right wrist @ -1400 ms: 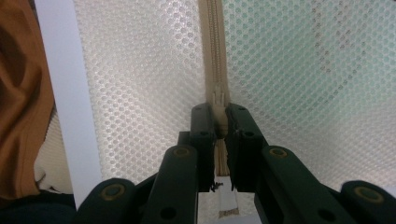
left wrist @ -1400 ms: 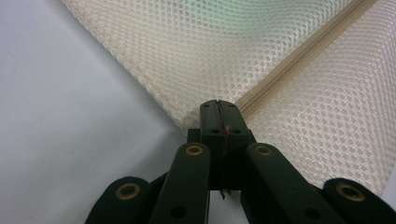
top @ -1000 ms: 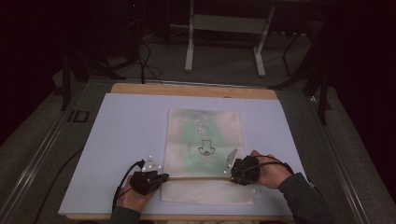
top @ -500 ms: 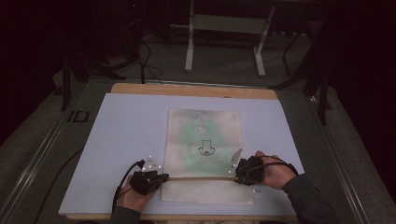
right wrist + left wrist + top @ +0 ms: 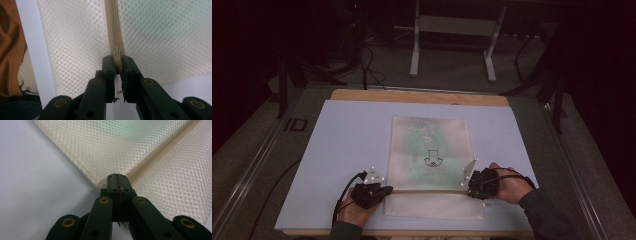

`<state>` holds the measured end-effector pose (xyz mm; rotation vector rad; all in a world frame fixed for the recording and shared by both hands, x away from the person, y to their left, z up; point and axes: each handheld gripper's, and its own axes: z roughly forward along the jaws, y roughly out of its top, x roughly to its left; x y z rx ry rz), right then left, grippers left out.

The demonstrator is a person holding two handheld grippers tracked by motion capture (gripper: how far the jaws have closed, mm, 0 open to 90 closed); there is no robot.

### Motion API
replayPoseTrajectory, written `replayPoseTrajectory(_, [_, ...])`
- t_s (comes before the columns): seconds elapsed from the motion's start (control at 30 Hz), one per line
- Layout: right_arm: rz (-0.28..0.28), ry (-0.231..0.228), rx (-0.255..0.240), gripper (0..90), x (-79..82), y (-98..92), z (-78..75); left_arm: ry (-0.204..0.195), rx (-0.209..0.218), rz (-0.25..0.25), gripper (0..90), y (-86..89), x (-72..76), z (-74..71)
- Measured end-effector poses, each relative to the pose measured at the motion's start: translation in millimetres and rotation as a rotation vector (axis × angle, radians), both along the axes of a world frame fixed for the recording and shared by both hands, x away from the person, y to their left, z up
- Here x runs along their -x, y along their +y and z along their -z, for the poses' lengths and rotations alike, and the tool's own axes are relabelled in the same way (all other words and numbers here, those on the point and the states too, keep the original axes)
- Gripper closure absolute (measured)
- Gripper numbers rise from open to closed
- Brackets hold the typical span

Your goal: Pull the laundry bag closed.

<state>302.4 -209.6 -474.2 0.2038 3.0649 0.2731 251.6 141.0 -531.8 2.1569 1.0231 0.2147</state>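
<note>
High view shows a mesh bag [image 5: 430,160] flat on the table [image 5: 342,135]; the left gripper [image 5: 384,190] pinches its zipper end, the right gripper [image 5: 468,188] clamps the zipper pull [image 5: 117,53]. If the left grip slips, the bag would likely bunch.

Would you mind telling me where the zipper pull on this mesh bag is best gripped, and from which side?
Grip the zipper pull on its small tab, coming in level from the mesh bag's right edge, along the zipper line. The tab lies flat at that end, where the right tongs already pinch.
</note>
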Motion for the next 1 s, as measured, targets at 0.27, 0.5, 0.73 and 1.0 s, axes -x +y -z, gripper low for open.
replayPoseTrajectory(0.27, [0.016, 0.002, 0.007, 82.4, -0.5, -9.8, 1.5, 0.000, -0.003, 0.000, 89.6, -0.2, 0.1, -0.2])
replayPoseTrajectory(0.5, [0.039, 0.009, 0.006, 82.4, -1.0, -20.3, 3.9, -0.001, -0.005, 0.000, 89.6, -0.4, 0.3, -0.2])
replayPoseTrajectory(0.73, [0.055, 0.019, -0.007, 82.4, -1.8, -26.1, 4.2, 0.000, -0.003, 0.000, 89.5, -0.1, 0.2, -0.1])
replayPoseTrajectory(1.0, [0.057, 0.030, -0.016, 81.0, -2.7, -24.7, 5.9, 0.003, 0.001, -0.007, 89.5, 0.0, 0.4, 0.0])
